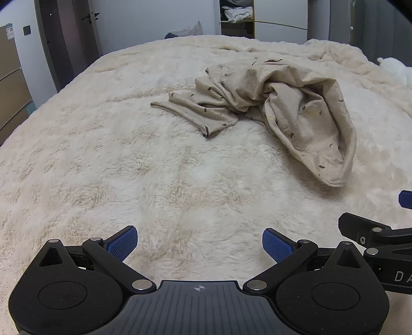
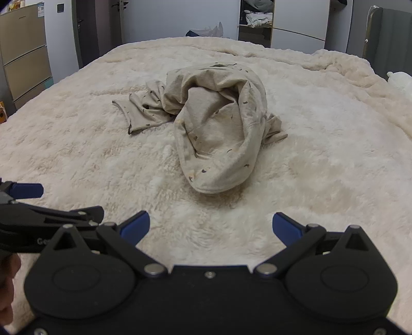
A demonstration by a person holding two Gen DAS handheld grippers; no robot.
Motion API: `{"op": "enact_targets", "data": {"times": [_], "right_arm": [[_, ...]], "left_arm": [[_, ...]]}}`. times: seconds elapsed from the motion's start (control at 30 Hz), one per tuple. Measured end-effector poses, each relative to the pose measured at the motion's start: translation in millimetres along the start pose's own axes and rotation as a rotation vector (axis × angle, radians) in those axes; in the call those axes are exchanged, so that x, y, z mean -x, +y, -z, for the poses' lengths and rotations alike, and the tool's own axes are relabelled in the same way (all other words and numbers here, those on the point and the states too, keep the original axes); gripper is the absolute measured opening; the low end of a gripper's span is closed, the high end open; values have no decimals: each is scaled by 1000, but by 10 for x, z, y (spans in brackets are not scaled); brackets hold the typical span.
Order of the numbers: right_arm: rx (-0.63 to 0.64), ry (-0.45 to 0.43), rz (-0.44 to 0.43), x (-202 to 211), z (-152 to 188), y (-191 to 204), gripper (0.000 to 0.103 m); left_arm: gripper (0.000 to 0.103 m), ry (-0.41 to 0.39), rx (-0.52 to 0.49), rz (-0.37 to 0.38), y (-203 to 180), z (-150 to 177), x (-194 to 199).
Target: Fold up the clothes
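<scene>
- Crumpled beige cotton garment with small dark printed flecks: lies in a loose heap near the middle of the bed, one flat hemmed end spread out to the left, the bulkier part bunched and curving toward the grippers (unfolded).
- Cream long-pile fleece blanket: covers the whole bed; the garment rests directly on it.
- Left gripper, black with blue ribbed pads: fingers spread wide apart, nothing between them; hovers over bare blanket, well short of the garment.
- Right gripper, same build: fingers likewise wide apart and holding nothing; the garment's near end lies just ahead of it, apart from the pads.
- Tan drawer cabinet: stands against the wall at left.
- Open wardrobe shelf with stacked pale linens: beyond the far edge of the bed.
</scene>
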State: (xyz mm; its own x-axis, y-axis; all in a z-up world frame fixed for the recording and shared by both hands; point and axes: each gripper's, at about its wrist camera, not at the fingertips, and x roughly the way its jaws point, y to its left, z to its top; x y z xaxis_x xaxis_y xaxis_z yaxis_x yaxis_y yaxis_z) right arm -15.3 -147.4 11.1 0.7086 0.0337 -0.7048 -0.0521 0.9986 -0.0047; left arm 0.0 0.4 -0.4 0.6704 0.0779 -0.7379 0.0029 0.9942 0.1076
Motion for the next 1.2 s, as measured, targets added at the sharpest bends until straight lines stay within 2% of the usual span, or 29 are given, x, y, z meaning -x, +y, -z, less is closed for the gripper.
{"op": "enact_targets", "data": {"times": [1.2], "right_arm": [[-4, 6, -25, -9, 19, 23, 103]], "left_arm": [[103, 27, -5, 10, 118, 91, -90]]}}
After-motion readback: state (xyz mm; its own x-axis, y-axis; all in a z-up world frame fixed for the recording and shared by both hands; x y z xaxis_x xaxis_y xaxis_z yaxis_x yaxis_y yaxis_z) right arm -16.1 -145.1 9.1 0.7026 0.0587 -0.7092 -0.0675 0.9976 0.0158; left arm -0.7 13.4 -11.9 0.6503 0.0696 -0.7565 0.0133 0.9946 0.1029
